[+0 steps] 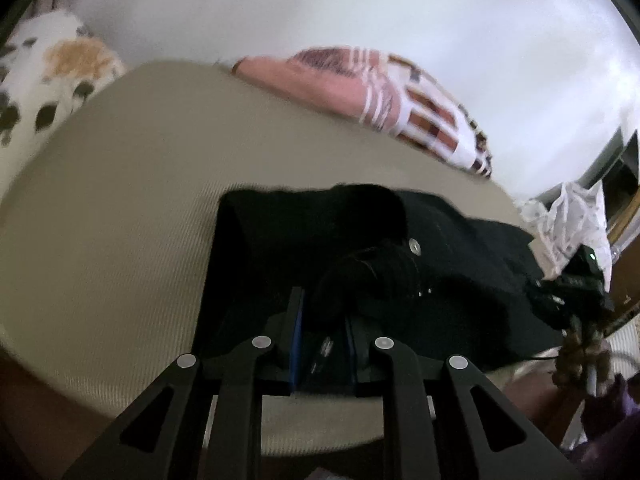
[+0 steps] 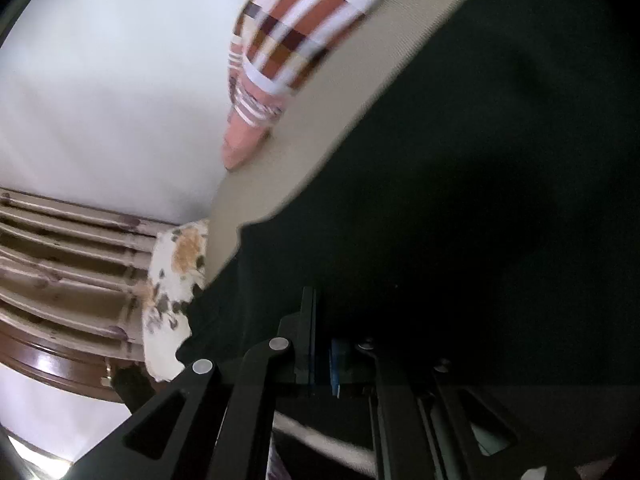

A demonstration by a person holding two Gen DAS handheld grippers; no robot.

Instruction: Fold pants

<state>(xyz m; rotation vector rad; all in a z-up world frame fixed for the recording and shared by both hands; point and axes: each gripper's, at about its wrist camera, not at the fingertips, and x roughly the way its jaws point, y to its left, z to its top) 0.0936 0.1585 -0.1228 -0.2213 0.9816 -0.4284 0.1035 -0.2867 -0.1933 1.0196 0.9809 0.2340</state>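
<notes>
Beige bed (image 1: pixel 120 200), black pants (image 1: pixel 440 248), no legible writing

The beige bed surface (image 1: pixel 120 200) is viewed closely from both wrists; the striped pillow (image 1: pixel 400 96) at 12 o'clock is shared.

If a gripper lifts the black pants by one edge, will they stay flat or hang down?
The black pants would likely hang down: the cloth already bunches in soft folds by the left hand-held gripper. They probably drag rather than slide on the ribbed beige cover. The metal button suggests a heavier waist end.
</notes>
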